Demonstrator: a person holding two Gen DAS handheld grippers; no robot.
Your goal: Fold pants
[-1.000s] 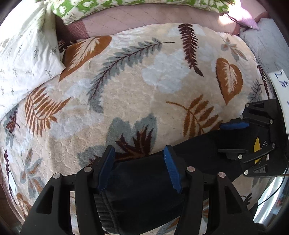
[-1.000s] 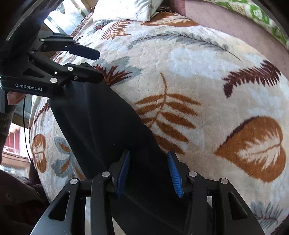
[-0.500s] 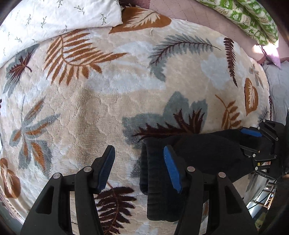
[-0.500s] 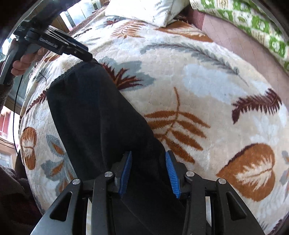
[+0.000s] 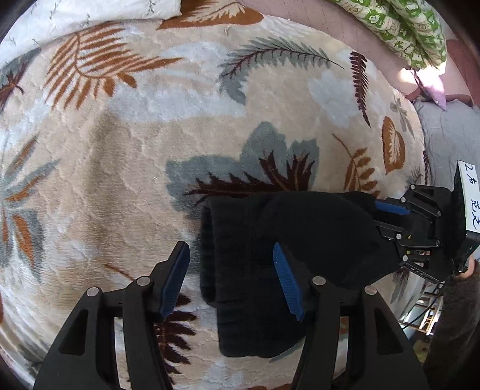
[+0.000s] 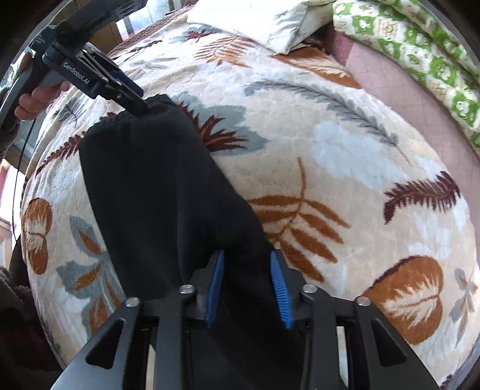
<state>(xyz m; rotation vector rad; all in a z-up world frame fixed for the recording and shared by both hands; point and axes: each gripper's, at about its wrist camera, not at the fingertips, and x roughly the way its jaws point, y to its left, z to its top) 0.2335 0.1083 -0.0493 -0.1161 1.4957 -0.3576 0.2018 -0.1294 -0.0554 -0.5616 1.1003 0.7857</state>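
The black pants [image 5: 288, 246] lie folded on the leaf-patterned blanket [image 5: 150, 135]; they also show in the right wrist view [image 6: 156, 192]. My left gripper [image 5: 231, 270] is open, its right finger over the waistband end and its left finger over bare blanket. In the right wrist view it [image 6: 135, 99] sits at the far corner of the pants. My right gripper [image 6: 246, 270] has its blue pads on either side of a bunch of the black fabric at the near end. In the left wrist view it [image 5: 387, 216] is at the pants' right end.
A white pillow [image 6: 270, 24] lies at the bed's head. A green patterned quilt [image 6: 420, 51] runs along the far side, over a pink sheet [image 6: 390, 84]. A window and the bed edge are at the left [image 6: 18, 168].
My left gripper has let go of the waistband and shifted left, off the pants. The pants have settled flat on the blanket. My right gripper keeps its hold.
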